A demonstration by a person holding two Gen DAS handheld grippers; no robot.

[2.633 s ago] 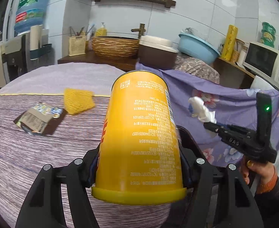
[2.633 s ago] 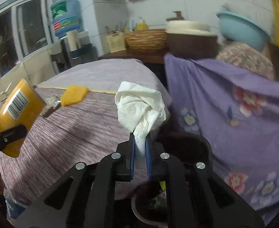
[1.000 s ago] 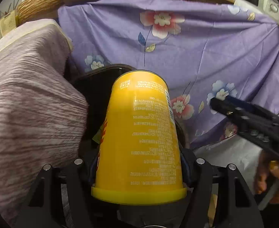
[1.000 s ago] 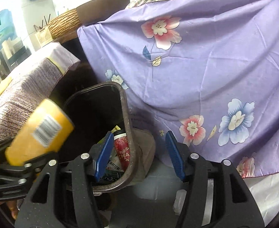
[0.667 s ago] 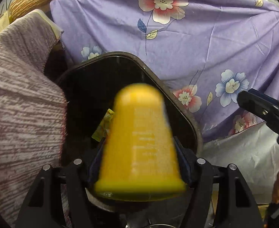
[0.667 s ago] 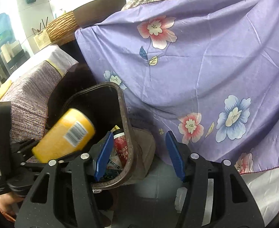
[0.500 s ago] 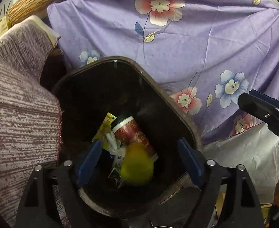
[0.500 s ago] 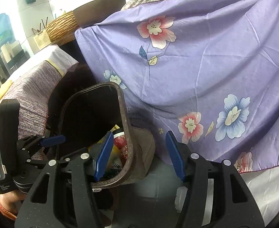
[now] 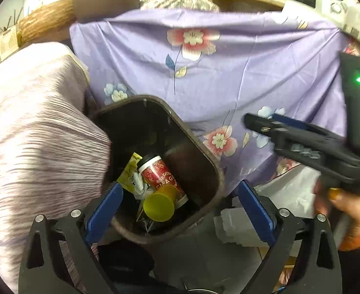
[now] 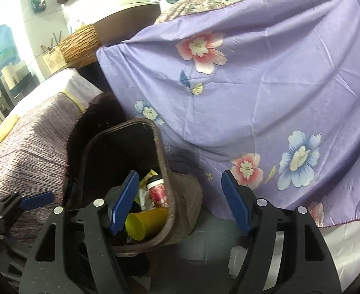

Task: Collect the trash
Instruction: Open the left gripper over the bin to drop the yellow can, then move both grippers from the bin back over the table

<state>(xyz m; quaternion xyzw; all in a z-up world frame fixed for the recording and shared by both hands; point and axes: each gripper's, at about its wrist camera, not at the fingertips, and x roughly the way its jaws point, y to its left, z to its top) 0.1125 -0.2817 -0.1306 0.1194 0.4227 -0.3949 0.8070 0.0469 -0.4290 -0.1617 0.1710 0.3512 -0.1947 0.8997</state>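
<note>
The yellow can (image 9: 158, 205) lay in the bin (image 9: 211, 169) below the left gripper (image 9: 180, 210), whose fingers had just opened, empty. It was judged light, stiff and slippery; a grip across its sides was advised.

Can (image 9: 159, 205) in bin (image 9: 214, 171), beside cup (image 9: 162, 176); table (image 9: 32, 134) left, cloth (image 9: 229, 73) behind.

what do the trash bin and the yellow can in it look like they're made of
Bin: probably hard plastic, dark brown, matte, with a moulded rolled rim. Yellow can: likely coated card or thin metal, smooth with a slight sheen; its yellow end cap looks plastic. Neither is certain.
</note>
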